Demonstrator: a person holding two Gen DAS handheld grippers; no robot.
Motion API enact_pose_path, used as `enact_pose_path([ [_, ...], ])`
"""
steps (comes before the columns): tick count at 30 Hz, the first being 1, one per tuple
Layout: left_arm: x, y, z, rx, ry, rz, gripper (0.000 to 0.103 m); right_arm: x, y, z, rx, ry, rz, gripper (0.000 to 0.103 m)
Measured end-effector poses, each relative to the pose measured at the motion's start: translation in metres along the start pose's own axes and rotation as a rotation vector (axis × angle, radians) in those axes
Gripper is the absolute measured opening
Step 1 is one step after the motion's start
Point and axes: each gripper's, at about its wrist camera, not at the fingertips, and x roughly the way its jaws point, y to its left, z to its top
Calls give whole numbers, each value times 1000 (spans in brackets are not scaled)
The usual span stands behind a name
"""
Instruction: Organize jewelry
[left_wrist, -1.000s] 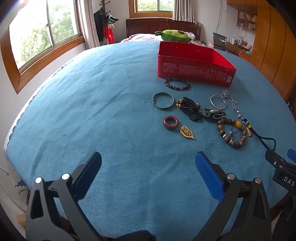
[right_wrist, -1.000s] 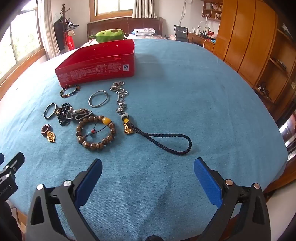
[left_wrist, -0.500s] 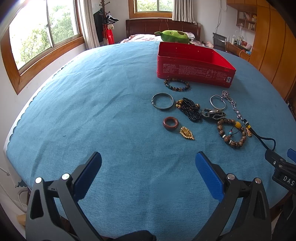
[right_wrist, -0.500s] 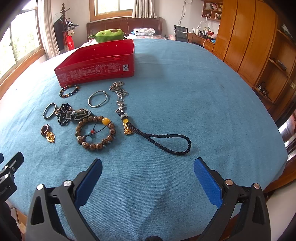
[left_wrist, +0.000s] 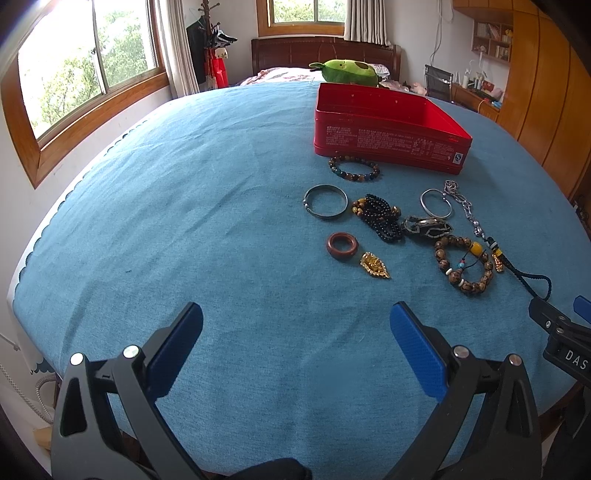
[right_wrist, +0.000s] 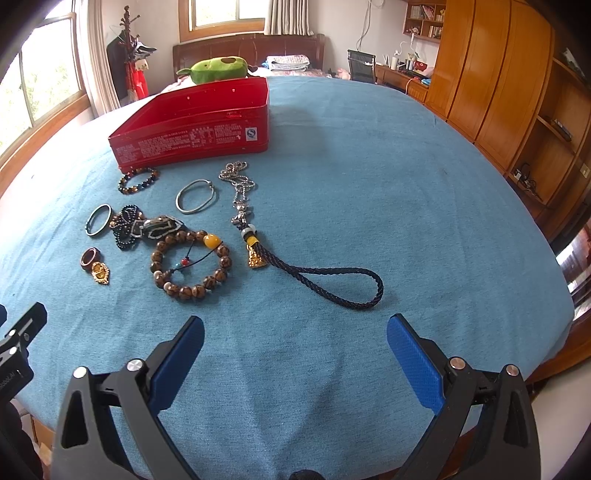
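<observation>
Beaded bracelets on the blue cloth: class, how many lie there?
3: a dark multicoloured bead bracelet just before the red tin; a bunched black bead bracelet mid-cluster; a large wooden bead bracelet nearest the cameras. None seem hidden.

What your two views leave out

Your right gripper (left_wrist: 576, 325) shows only as a corner at the left view's right edge, where the black cord (left_wrist: 535, 284) also ends behind it; your left gripper (right_wrist: 14, 343) is likewise clipped at the right view's left edge. The red tin (right_wrist: 192, 138) hides its floor behind its wall, and its white print seems too small to read. The beaded pile (left_wrist: 380, 218) is too tangled to separate.
</observation>
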Motion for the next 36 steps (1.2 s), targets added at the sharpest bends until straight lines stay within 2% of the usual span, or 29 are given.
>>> enact_pose_path([
  [36, 1, 1, 2, 2, 1, -1, 100, 5, 0, -2, 2, 9, 1, 99],
])
